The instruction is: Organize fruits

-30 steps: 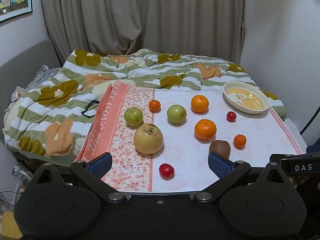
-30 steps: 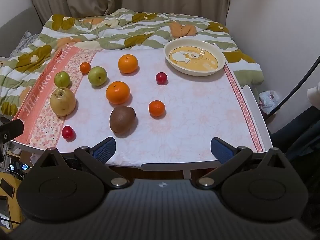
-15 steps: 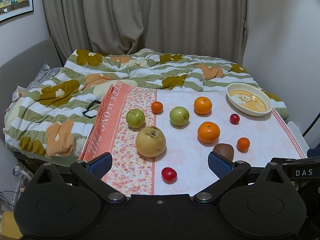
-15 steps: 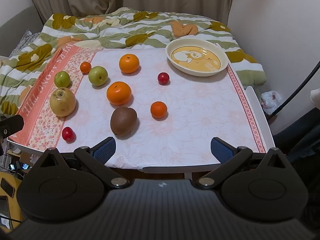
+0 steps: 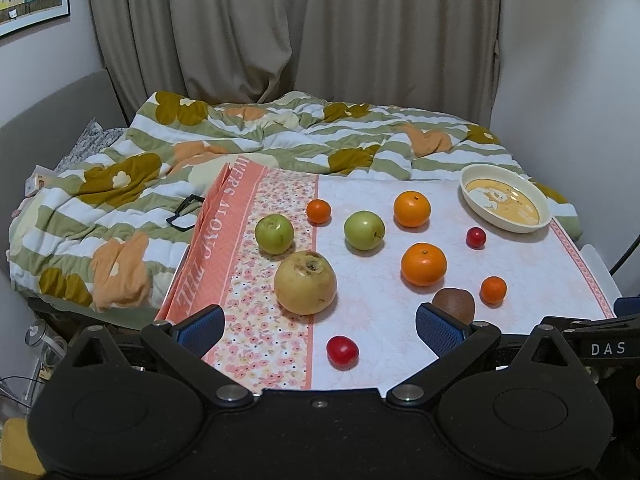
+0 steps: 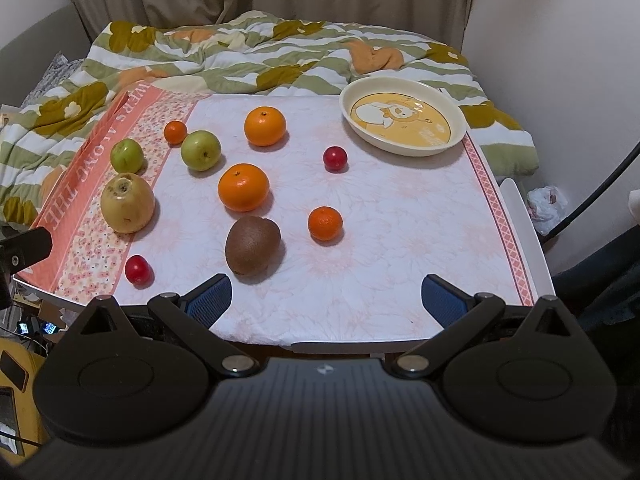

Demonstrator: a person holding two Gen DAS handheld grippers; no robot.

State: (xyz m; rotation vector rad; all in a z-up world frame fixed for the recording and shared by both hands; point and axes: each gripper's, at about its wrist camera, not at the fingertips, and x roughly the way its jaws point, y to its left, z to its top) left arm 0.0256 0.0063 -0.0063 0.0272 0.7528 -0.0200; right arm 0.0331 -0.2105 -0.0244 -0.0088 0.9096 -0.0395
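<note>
Both grippers wide apart, holding nothing: left gripper (image 5: 320,326) low in its frame, right gripper (image 6: 326,298) low in its own, each with bumpy blue fingers (image 6: 210,300) on black arms.

On the desk (image 6: 400,208), a soft cloth with pale flowers, a pink border at frame left reading "ALONG THE".

Round fruits spread over the middle and left: smooth green apples (image 6: 201,150), shiny oranges (image 6: 243,186), a small tangerine (image 6: 325,223), a fuzzy brown kiwi (image 6: 252,245), a lumpy yellow pear (image 6: 127,202), glossy red plums (image 6: 335,158).

Upper right, an oval cream dish (image 6: 402,145) with a cartoon picture inside.

"DAS" printed on a black part (image 5: 608,349) at the left view's right edge.
</note>
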